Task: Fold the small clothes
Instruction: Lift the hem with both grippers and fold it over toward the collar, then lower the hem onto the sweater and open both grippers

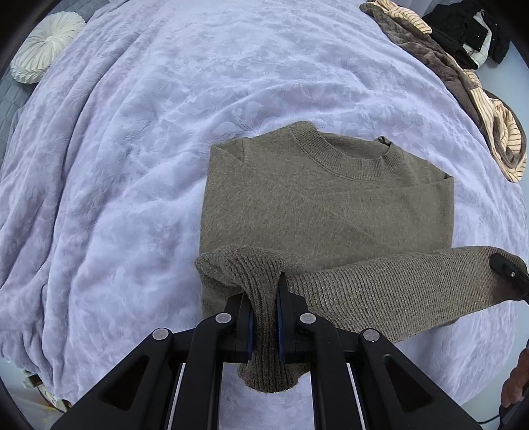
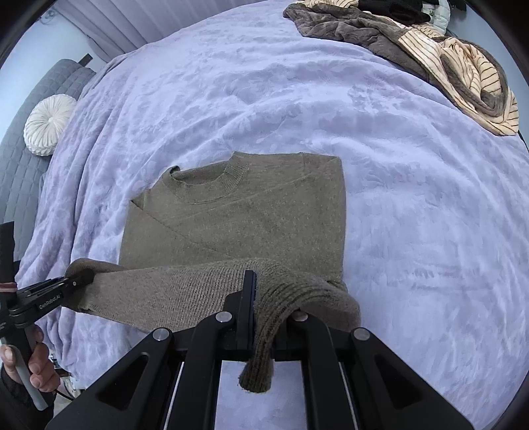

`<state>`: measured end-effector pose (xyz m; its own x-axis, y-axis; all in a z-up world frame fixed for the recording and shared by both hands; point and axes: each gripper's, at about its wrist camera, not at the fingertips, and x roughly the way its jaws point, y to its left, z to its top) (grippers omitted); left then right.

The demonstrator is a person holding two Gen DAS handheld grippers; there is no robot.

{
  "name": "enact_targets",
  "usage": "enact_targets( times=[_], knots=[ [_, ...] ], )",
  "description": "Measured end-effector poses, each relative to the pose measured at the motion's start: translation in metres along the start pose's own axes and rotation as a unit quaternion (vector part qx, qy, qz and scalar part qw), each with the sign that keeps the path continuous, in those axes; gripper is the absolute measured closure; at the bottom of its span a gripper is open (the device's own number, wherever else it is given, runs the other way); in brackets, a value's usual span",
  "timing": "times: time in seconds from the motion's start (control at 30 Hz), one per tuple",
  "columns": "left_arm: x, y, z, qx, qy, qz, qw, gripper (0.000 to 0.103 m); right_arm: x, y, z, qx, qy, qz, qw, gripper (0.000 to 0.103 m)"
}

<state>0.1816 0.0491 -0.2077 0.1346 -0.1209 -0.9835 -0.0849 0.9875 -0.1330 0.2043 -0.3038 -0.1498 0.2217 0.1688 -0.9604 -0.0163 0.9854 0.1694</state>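
Observation:
An olive-brown knit sweater (image 1: 330,205) (image 2: 238,225) lies flat, neck away from me, on a lavender blanket (image 1: 132,165) (image 2: 413,215), its sides folded in. Its ribbed bottom hem (image 1: 380,291) (image 2: 172,291) is lifted and stretched between both grippers, over the lower body of the sweater. My left gripper (image 1: 264,294) is shut on the hem's left corner and also shows at the left in the right wrist view (image 2: 76,279). My right gripper (image 2: 264,297) is shut on the hem's right corner, with one finger hidden under the knit. It shows at the right edge of the left wrist view (image 1: 506,268).
A pile of brown plush and cream striped clothes (image 1: 489,125) (image 2: 463,66) lies at the far right of the bed, with black garments (image 1: 469,29) behind. A round white cushion (image 1: 46,46) (image 2: 49,124) sits far left on grey quilting (image 2: 20,158). A hand (image 2: 36,360) grips the left gripper's handle.

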Motion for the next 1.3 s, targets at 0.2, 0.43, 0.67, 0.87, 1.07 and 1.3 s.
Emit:
enact_targets(
  times=[0.2, 0.43, 0.67, 0.87, 1.07, 1.3],
  knots=[
    [0.021, 0.001, 0.019, -0.003, 0.009, -0.004, 0.9999, 0.092, 0.028, -0.007, 0.017, 0.006, 0.02, -0.001, 1.0, 0.097],
    [0.055, 0.004, 0.038, -0.012, 0.032, -0.006, 0.9994, 0.092, 0.062, -0.01, 0.038, -0.002, 0.04, -0.008, 0.999, 0.097],
    [0.082, 0.002, 0.049, -0.008, 0.044, -0.007, 0.999, 0.092, 0.092, -0.017, 0.047, 0.0, 0.051, -0.011, 0.999, 0.096],
    [0.096, 0.002, 0.056, -0.01, 0.054, -0.018, 0.9984, 0.091, 0.108, -0.03, 0.05, 0.024, 0.058, 0.009, 0.998, 0.095],
    [0.111, 0.013, 0.06, -0.045, 0.074, -0.053, 0.9948, 0.067, 0.117, -0.034, 0.052, 0.027, 0.064, 0.012, 0.998, 0.095],
    [0.102, 0.022, 0.061, -0.059, 0.049, -0.078, 0.994, 0.008, 0.112, -0.039, 0.052, 0.041, 0.05, 0.049, 0.997, 0.094]
  ],
)
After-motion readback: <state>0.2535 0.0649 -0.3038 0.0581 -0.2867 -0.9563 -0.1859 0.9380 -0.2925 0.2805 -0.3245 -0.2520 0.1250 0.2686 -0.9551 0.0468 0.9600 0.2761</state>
